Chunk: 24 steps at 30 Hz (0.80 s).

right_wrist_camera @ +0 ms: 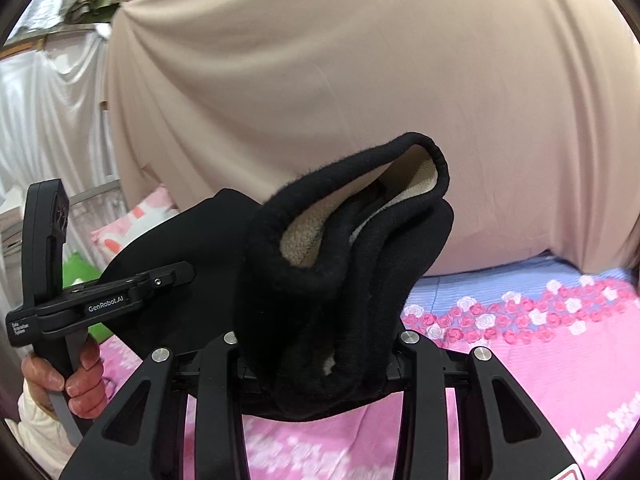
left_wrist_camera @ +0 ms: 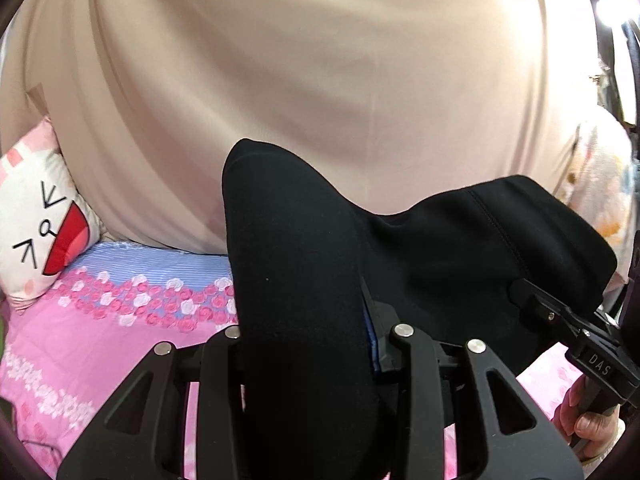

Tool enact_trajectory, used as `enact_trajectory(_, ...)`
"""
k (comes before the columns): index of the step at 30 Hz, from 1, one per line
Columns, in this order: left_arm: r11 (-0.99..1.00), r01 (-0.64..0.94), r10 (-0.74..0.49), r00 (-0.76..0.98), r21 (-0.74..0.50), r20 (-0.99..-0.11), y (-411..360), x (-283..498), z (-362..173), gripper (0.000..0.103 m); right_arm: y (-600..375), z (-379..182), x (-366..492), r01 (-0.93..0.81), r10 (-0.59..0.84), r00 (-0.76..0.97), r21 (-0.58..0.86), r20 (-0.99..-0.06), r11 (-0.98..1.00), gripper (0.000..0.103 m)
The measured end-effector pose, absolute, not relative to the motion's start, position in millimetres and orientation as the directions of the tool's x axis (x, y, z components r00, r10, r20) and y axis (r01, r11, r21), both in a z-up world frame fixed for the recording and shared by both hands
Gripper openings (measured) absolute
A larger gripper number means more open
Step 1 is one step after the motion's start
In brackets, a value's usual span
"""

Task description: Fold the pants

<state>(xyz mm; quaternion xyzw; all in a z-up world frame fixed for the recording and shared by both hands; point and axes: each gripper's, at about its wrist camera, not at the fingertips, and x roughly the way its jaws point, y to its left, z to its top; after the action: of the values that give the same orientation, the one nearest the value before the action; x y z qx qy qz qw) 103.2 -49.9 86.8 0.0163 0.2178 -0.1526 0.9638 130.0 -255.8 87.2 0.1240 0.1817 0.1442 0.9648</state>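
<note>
Black linkage bars of the left hand-held gripper are filling the bottom of the left wrist view, its jaws narrowed and clamping a thick roll of the black pants. In the right wrist view the right hand-held gripper is doing the same, its jaws narrowed on a bunched edge of the pants where a pale fleece lining is showing at about 12 o'clock from the jaws.

Both grips are carrying the garment in the air above the bed sheet, which is pink and blue with a rose print. The cloth is spanning between the two tools: from the left view the right tool is appearing at 3 o'clock, and from the right view the left tool is appearing at 9 o'clock, each with a person's fingers wrapped round its handle.

Judging by this, a fold is in progress, with one end of the pants being lifted to carry over the rest. The next move is likely calling for both grips to travel together, keeping the edge level and taut, then lowering it squarely before letting go.

Counting: one pair of pants, two hand-held grippers, one cartoon-face pillow at 9 o'clock, and one beige curtain hanging behind.
</note>
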Motion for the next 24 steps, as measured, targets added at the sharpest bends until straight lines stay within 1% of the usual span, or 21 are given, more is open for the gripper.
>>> enact_trajectory(3, 0.958, 0.286, -0.258, 0.85, -0.009, -0.458, -59, 139, 60, 0.036, -261, 46, 172, -0.193, 0.311, 0.872, 0.318, -0.377, 0.928, 0.041)
enact_trajectory(5, 0.961, 0.276, -0.221, 0.826, 0.03, -0.518, -66, 170, 24, 0.038, -264, 11, 196, -0.147, 0.288, 0.84, 0.318, -0.46, 0.937, 0.042)
enact_trajectory(7, 0.957, 0.288, -0.197, 0.746, 0.041, -0.635, -67, 197, -19, 0.038, -269, -23, 213, -0.094, 0.267, 0.78, 0.316, -0.566, 0.944, 0.042)
enact_trajectory(8, 0.957, 0.291, -0.201, 0.691, 0.013, -0.694, -64, 204, -38, 0.038, -270, -42, 216, -0.061, 0.256, 0.733, 0.314, -0.63, 0.948, 0.042)
enact_trajectory(9, 0.96, 0.278, -0.198, 0.653, -0.012, -0.731, -58, 206, -51, 0.038, -271, -52, 214, -0.047, 0.255, 0.705, 0.316, -0.661, 0.948, 0.042)
enact_trajectory(10, 0.964, 0.263, -0.204, 0.655, -0.034, -0.727, -48, 199, -60, 0.039, -270, -57, 208, -0.045, 0.252, 0.697, 0.309, -0.672, 0.95, 0.043)
enact_trajectory(11, 0.96, 0.275, -0.224, 0.67, -0.043, -0.708, -43, 191, -60, 0.04, -268, -58, 192, -0.08, 0.257, 0.718, 0.29, -0.647, 0.954, 0.044)
enact_trajectory(12, 0.96, 0.28, -0.221, 0.691, -0.027, -0.688, -39, 182, -58, 0.043, -267, -57, 185, -0.09, 0.244, 0.732, 0.264, -0.636, 0.96, 0.046)
enact_trajectory(13, 0.963, 0.271, -0.206, 0.702, -0.012, -0.682, -38, 177, -56, 0.043, -264, -55, 177, -0.093, 0.216, 0.746, 0.223, -0.63, 0.97, 0.051)
enact_trajectory(15, 0.969, 0.249, -0.186, 0.728, 0.001, -0.659, -35, 169, -51, 0.044, -265, -56, 175, -0.073, 0.186, 0.742, 0.198, -0.644, 0.977, 0.053)
enact_trajectory(16, 0.973, 0.23, -0.168, 0.75, 0.014, -0.64, -35, 164, -48, 0.044, -268, -58, 176, -0.066, 0.187, 0.739, 0.206, -0.648, 0.976, 0.053)
enact_trajectory(18, 0.977, 0.205, -0.121, 0.772, 0.064, -0.623, -37, 166, -44, 0.043, -280, -65, 185, -0.05, 0.221, 0.722, 0.269, -0.656, 0.962, 0.056)
enact_trajectory(19, 0.975, 0.206, -0.104, 0.765, 0.088, -0.636, -40, 168, -45, 0.044, -286, -69, 191, -0.041, 0.252, 0.705, 0.316, -0.663, 0.948, 0.058)
enact_trajectory(20, 0.974, 0.21, -0.106, 0.754, 0.085, -0.649, -40, 173, -45, 0.049, -288, -71, 192, -0.037, 0.262, 0.7, 0.332, -0.665, 0.942, 0.06)
enact_trajectory(21, 0.976, 0.205, -0.104, 0.736, 0.074, -0.669, -39, 177, -48, 0.057, -292, -73, 195, -0.026, 0.272, 0.693, 0.354, -0.667, 0.935, 0.061)
enact_trajectory(22, 0.978, 0.198, -0.105, 0.727, 0.061, -0.678, -38, 179, -50, 0.061, -293, -75, 196, -0.021, 0.28, 0.688, 0.367, -0.669, 0.93, 0.062)
enact_trajectory(23, 0.98, 0.197, -0.117, 0.716, 0.038, -0.689, -36, 182, -53, 0.067, -294, -77, 198, -0.016, 0.289, 0.684, 0.382, -0.67, 0.924, 0.065)
enact_trajectory(24, 0.981, 0.193, -0.13, 0.7, 0.01, -0.703, -34, 183, -55, 0.071, -295, -78, 199, -0.009, 0.295, 0.68, 0.395, -0.671, 0.919, 0.065)
